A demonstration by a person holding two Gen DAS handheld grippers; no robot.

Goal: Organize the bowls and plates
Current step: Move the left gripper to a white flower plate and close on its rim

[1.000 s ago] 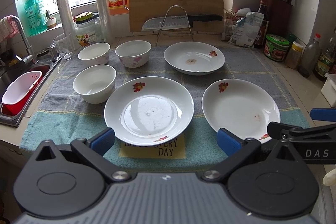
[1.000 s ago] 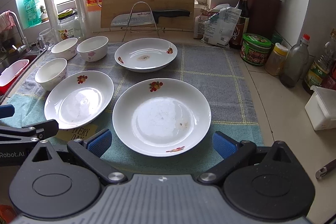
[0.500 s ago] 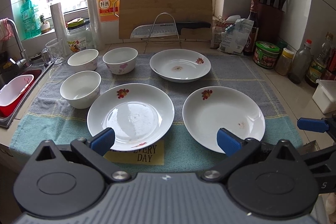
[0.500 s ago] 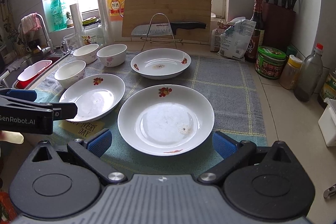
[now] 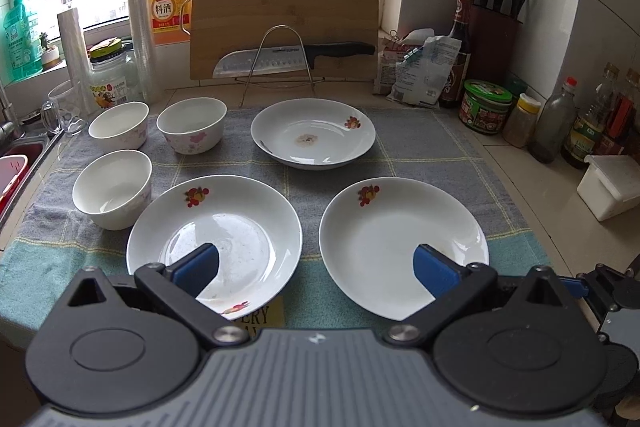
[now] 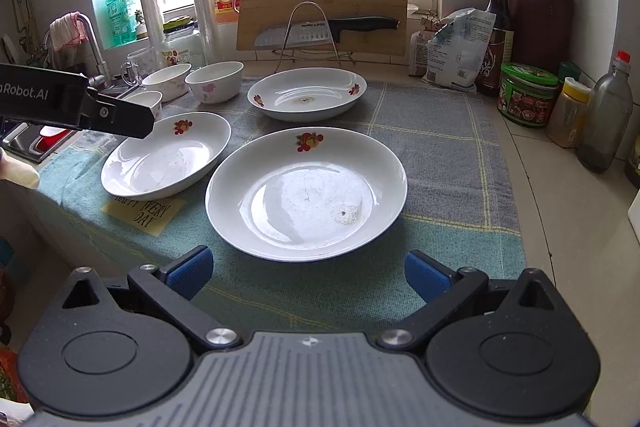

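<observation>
Three white plates with red flower marks lie on a towel: front left (image 5: 236,227) (image 6: 168,155), front right (image 5: 400,239) (image 6: 308,191) and back (image 5: 314,133) (image 6: 308,93). Three white bowls stand at the left: one in front (image 5: 114,189) and two behind (image 5: 119,125) (image 5: 191,125). My left gripper (image 5: 316,267) is open and empty, above the towel's front edge between the two front plates. My right gripper (image 6: 310,277) is open and empty, just in front of the front right plate.
A cutting board (image 5: 284,15) and a knife on a wire rack (image 5: 280,61) stand at the back. Jars and bottles (image 5: 556,123) line the right wall, with a white box (image 5: 608,187) near them. A sink (image 5: 16,163) lies at the left.
Both grippers have risen and tipped down toward the plates. The left gripper has shifted right, so its fingers now overlap both front plates in view.
</observation>
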